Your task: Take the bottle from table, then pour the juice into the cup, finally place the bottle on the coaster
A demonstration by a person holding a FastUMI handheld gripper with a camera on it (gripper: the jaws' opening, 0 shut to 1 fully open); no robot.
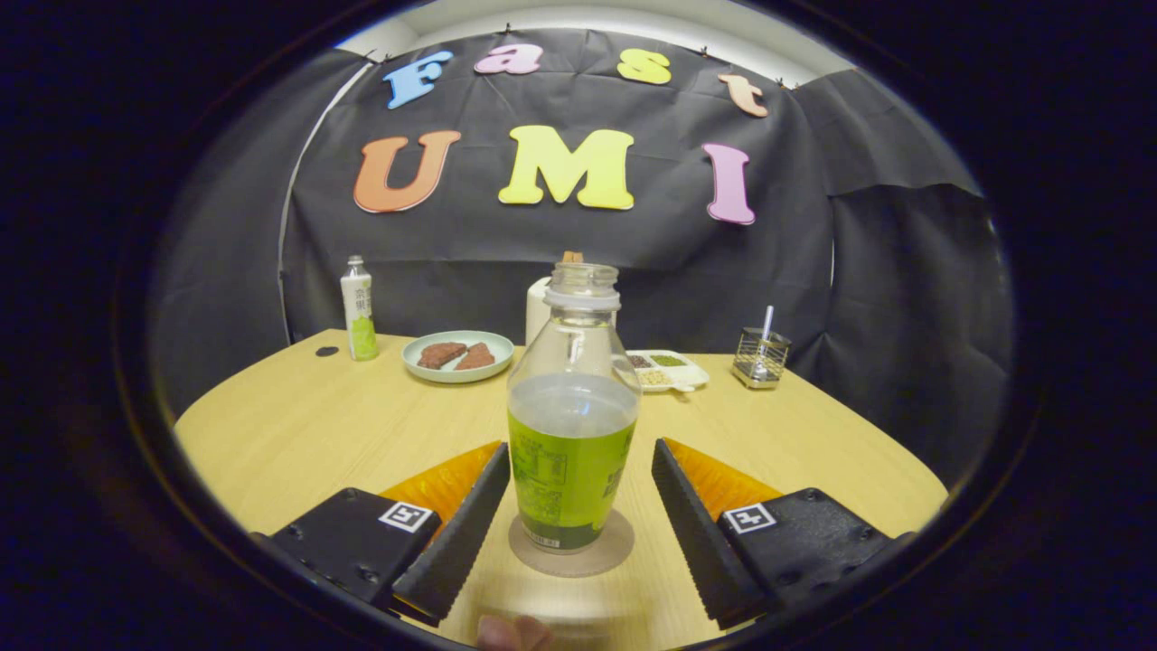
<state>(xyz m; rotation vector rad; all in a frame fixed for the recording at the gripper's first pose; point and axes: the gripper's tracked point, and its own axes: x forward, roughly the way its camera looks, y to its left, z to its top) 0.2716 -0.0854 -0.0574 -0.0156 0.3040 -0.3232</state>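
An uncapped clear bottle (572, 425) with a green label stands upright on a round brown coaster (571, 550) on the wooden table. It holds clear liquid to about mid-height. My gripper (578, 463) is open, one finger on each side of the bottle. A small gap shows between the left finger and the label, a wider one on the right. Behind the bottle's neck a white cup (538, 309) is partly hidden.
At the back of the round table (298, 425) stand a capped bottle (360, 309), a pale green plate (457, 355) with brown slices, a white divided dish (671, 369) and a wire holder (760, 356). A fingertip (512, 631) shows near the front edge.
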